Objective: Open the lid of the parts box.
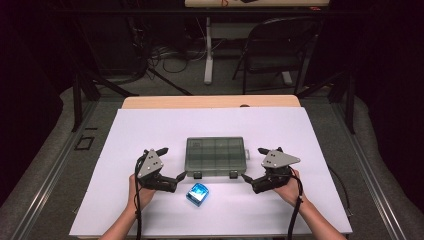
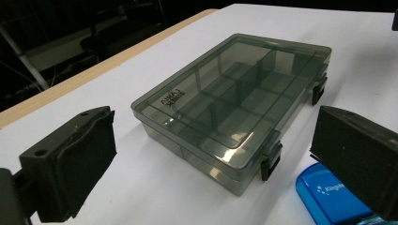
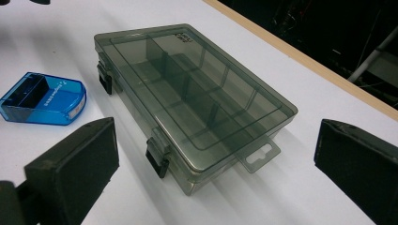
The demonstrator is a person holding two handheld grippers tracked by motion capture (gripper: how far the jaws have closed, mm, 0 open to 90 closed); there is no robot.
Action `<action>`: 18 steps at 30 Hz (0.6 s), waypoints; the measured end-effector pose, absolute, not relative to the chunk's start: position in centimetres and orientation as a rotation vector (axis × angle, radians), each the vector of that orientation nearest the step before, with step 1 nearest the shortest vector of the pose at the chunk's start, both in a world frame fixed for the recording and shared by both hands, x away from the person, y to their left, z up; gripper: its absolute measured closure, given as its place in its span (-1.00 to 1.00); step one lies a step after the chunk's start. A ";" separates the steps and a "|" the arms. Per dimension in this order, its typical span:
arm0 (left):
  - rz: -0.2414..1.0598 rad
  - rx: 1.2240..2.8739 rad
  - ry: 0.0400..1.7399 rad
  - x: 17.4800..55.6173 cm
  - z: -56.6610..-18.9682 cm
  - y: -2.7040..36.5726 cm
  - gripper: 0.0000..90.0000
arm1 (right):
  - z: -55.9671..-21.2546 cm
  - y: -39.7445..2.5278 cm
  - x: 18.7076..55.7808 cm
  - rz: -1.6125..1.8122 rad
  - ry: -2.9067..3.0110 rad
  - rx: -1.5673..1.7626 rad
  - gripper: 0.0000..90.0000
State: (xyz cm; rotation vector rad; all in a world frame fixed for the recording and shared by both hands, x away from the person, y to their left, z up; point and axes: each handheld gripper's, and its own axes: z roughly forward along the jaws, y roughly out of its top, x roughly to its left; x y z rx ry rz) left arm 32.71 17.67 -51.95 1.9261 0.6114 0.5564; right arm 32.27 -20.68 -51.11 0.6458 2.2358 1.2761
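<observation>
The left tongs [image 1: 169,162] were spread wide and held nothing, resting low over the white counter [image 1: 150,125] just left of a smoky grey, see-through plastic organiser box [image 1: 216,156]. The right tongs [image 1: 254,163] mirrored them on the box's right side, equally wide and empty. A person's left hand [image 1: 140,192] and right hand [image 1: 287,187] gripped the tools from the near edge of the counter.

The box lay flat in the middle of the counter, lid closed, between the two sets of tongs and touching neither. Inner dividers showed through its lid as a grid of small compartments. Two dark latches [image 3: 157,161] sat on its long near side, facing the person, and a clear hang tab [image 3: 260,157] stuck out from the short end nearest the right tongs.

A small, translucent blue plastic case [image 1: 197,194] with one rounded end lay on the counter just in front of the box, nearer the left tongs and apart from the box. In the left gripper view, it sat partly behind the right-hand jaw; in the right gripper view, it lay off to the left, well clear of both jaws.
</observation>
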 end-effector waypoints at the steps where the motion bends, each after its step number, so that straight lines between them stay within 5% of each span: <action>1: 0.552 1.929 0.611 32.9 -52.0 17.6 -1.00 | -51.1 -20.6 32.5 1.268 2.242 0.650 -1.00; 18: 0.438 2.063 0.590 35.7 -52.9 16.4 -1.00 | -51.6 -20.0 35.3 1.235 2.369 0.683 -1.00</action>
